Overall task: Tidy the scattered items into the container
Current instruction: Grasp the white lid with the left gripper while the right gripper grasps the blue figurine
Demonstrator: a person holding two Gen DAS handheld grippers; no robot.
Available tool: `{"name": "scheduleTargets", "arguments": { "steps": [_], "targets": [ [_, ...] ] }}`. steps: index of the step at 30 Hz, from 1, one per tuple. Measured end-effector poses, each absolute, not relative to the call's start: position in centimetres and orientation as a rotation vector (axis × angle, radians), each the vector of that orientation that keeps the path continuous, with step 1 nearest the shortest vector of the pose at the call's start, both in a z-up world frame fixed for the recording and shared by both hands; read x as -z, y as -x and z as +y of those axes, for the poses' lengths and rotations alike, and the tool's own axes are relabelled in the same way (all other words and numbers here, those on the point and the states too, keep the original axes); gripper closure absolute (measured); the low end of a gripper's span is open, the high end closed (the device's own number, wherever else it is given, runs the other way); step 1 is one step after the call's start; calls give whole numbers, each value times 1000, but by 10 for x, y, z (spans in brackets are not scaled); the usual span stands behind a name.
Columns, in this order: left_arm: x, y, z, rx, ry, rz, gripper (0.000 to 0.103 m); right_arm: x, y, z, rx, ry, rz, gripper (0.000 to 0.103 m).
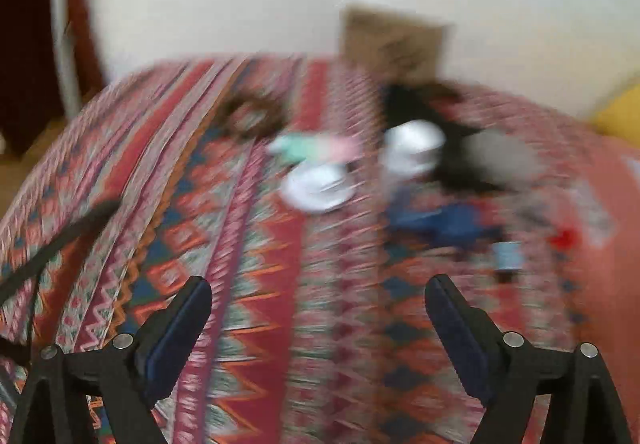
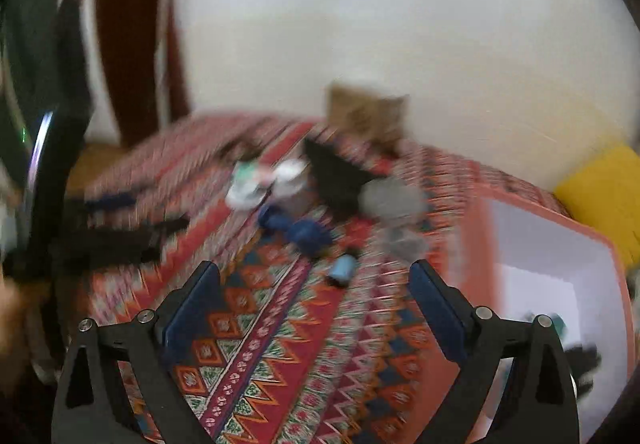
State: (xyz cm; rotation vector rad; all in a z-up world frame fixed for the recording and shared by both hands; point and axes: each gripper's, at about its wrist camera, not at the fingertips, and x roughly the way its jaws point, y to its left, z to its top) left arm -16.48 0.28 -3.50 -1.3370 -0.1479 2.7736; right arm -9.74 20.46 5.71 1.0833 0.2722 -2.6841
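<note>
Both views are smeared by motion. In the left wrist view my left gripper [image 1: 320, 304] stands open above the patterned cloth with nothing between its fingers. Ahead of it lie a white round dish [image 1: 320, 189], a mint-and-pink item [image 1: 316, 147], a dark blue item [image 1: 444, 222], a small light-blue cylinder [image 1: 508, 256] and a black-and-grey bundle [image 1: 480, 159]. My right gripper [image 2: 316, 284] is open and empty too. The light-blue cylinder [image 2: 344, 270] lies just beyond its fingertips. The orange container [image 2: 480, 244] with a white inside is at the right, with a few dark items in it.
A cardboard box [image 1: 392, 43] stands at the back against the white wall. On the cloth to the left lie a brown ring [image 1: 252, 111] and a black cord [image 1: 60, 240]. A yellow object [image 2: 608, 187] sits behind the container. Dark blurred shapes [image 2: 120, 236] lie at the left.
</note>
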Motion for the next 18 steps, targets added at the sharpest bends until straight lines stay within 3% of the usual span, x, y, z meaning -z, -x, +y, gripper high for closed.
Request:
{"name": "scheduleTargets", "arguments": {
  "steps": [5,9,14,18],
  "targets": [
    [80,211,-2,-2731,1429,-237,12,2,128,175,2634,-1169,528,7],
    [99,254,7,-2696,1474,-286,12,51,156,180,2622,-1207,545,7],
    [108,297,28,-2739,1466,-181,12,109,190,170,2550,-1309,599,7],
    [116,312,34,-2762,1369,-165,10,114,211,161,2583,-1257,583,7]
  ]
}}
